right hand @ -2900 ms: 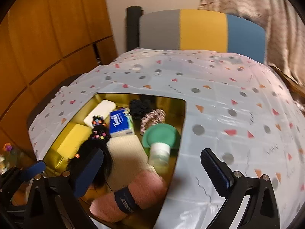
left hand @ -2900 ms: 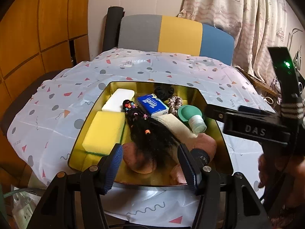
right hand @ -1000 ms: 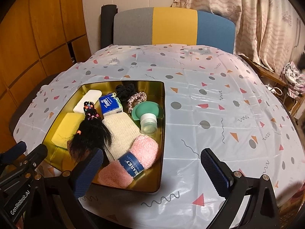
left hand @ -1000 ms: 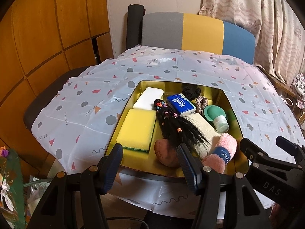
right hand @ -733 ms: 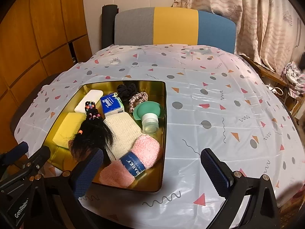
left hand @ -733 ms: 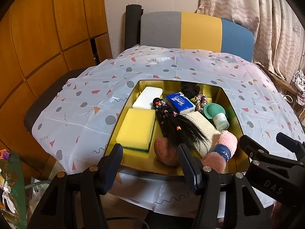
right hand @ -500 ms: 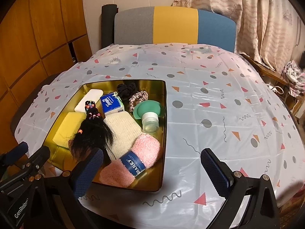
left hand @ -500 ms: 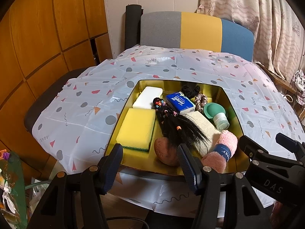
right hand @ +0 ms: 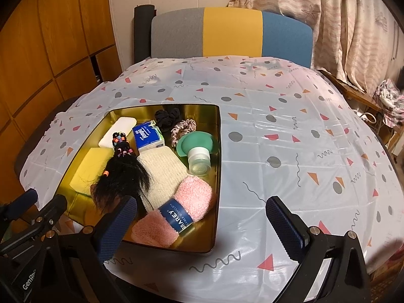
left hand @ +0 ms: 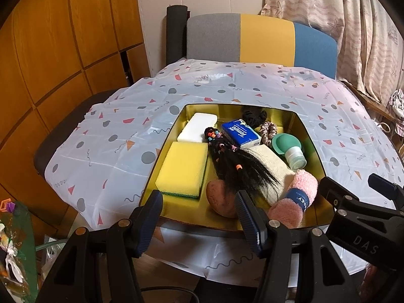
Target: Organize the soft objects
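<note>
**Grippers drawn back from a filled tray**

Nearest the cameras, both tools are held apart from everything. The left gripper (left hand: 198, 216) is seen with its jaws moderately wide and nothing between them; the right gripper (right hand: 202, 223) is spread wider still and is likewise empty. Compared with the views of about three seconds ago, when both were pushed in low over the tray, they have been withdrawn to the near edge of the table, and over the last second no further shift is seen.

Just beyond the fingertips, the gold tray (right hand: 218, 176) is found packed. At its near end a pink fleece roll (right hand: 181, 212) with a blue band is laid beside a brown rounded pad (left hand: 221, 197). A black hair bundle (left hand: 237, 164) with coloured ties is draped over a cream cloth (right hand: 164, 171), with a yellow sponge (left hand: 183, 168) to the left. Further in, a white block (left hand: 198, 126), a tissue pack (left hand: 241, 132), a green travel bottle (right hand: 198, 151) and two scrunchies (right hand: 183, 128) are set.

The patterned tablecloth (right hand: 290, 131) around the tray bears no loose items. From this, the sorting is judged to be finished or close to it.
</note>
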{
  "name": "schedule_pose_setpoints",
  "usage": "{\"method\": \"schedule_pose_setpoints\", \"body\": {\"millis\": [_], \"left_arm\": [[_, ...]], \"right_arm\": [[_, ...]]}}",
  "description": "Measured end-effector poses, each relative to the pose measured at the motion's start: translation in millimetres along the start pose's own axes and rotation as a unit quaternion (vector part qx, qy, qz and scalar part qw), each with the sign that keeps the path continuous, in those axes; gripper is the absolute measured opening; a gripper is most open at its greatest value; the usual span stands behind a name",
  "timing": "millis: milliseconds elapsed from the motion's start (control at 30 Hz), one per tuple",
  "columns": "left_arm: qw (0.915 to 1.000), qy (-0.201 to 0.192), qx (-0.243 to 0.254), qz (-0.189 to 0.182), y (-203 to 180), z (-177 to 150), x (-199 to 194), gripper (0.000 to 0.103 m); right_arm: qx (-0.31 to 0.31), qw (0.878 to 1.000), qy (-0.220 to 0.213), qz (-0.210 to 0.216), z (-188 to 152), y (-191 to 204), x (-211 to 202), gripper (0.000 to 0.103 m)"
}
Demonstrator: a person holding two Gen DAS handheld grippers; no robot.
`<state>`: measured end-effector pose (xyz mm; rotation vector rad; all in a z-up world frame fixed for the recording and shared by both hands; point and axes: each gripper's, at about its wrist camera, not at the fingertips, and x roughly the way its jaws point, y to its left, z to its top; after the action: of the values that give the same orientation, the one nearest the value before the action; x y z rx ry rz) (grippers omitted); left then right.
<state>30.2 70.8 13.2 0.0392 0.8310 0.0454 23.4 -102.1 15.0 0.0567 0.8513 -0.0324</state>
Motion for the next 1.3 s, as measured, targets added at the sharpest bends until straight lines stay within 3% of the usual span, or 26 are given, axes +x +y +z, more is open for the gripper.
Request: {"method": "schedule_pose_setpoints", "body": {"millis": [1000,1300], "left_arm": [[1.0,0.003,0.002,-0.003,-0.4,-1.8,2.6,0.06],[0.9998,-0.009,0.001,0.015,0.8,-2.1,0.7,0.06]], "right_arm": [[0.006,1.0,0.002,-0.002,-0.3,-2.3,2.4,0.103],[0.008,1.0,0.003,-0.001,-0.1,-3.6,2.5,0.103]]}}
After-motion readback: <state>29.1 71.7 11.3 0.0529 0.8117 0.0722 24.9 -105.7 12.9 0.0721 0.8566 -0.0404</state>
